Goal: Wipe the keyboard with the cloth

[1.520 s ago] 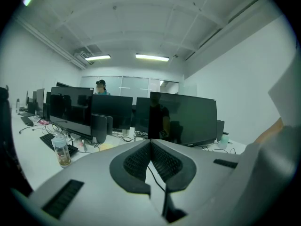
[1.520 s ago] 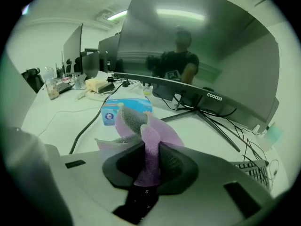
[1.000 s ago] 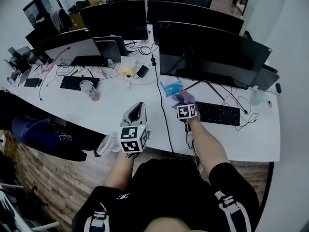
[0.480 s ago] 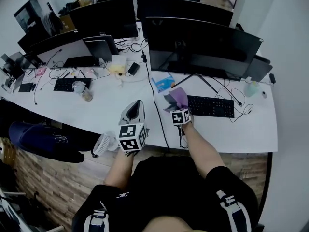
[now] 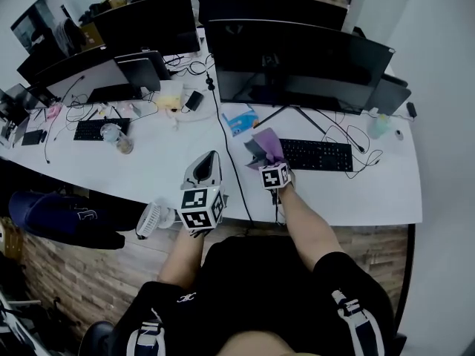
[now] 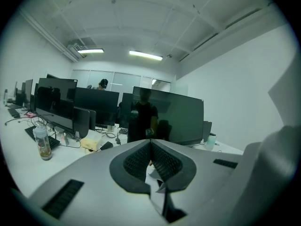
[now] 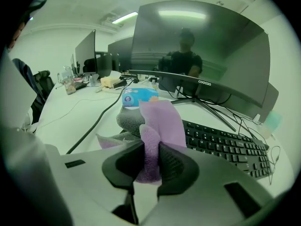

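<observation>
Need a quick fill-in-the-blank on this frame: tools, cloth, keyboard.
1. The right tool is shut on a ___ cloth.
2. The left tool is shut and holds ___.
3. The keyboard beside the cloth is ___ in colour.
Missing words: purple; nothing; black.

- Head view: from my head, steeply down on the worktop [image 5: 171, 173], both tools close below.
- Left tool [image 6: 150, 147] view: level over the worktop, facing the wide monitor [image 6: 176, 119].
- Right tool [image 7: 150, 155] view: low, close before the keyboard [image 7: 225, 142].
- Shared by all three: that monitor.
</observation>
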The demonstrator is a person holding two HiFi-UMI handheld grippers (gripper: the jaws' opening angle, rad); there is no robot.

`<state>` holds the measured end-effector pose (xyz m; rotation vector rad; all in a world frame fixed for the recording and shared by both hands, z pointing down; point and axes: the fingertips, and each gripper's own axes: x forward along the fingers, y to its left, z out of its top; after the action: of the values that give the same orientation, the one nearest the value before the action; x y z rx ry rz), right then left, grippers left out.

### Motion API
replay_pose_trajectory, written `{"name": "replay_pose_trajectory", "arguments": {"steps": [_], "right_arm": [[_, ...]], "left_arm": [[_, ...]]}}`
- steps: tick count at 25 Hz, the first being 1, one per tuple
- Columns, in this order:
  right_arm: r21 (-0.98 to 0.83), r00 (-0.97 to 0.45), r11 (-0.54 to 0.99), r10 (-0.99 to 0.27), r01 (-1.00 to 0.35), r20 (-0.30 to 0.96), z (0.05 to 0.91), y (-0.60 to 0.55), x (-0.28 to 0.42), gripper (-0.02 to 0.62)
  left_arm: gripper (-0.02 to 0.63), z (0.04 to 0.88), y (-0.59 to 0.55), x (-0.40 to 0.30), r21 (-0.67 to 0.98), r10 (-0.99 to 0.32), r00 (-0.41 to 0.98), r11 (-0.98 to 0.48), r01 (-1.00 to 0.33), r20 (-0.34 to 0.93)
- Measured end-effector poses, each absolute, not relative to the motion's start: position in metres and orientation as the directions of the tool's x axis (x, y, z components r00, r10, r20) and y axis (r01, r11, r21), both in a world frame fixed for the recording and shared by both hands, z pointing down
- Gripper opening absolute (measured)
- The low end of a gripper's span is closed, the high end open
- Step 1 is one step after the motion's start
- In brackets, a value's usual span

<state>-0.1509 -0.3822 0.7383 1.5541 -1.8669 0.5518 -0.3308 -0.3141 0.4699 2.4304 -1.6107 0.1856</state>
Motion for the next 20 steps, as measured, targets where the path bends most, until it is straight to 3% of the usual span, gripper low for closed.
{"name": "replay_pose_trajectory", "arguments": {"steps": [20], "right_arm": [[0.055, -0.031, 0.096, -0.718, -0.994, 0.696, 0.738, -0.363, -0.057, 0.097]], "left_arm": [[0.012, 0.473, -0.317, -0.254, 0.124, -0.856, 0.460, -0.443, -0.888, 0.236]]}}
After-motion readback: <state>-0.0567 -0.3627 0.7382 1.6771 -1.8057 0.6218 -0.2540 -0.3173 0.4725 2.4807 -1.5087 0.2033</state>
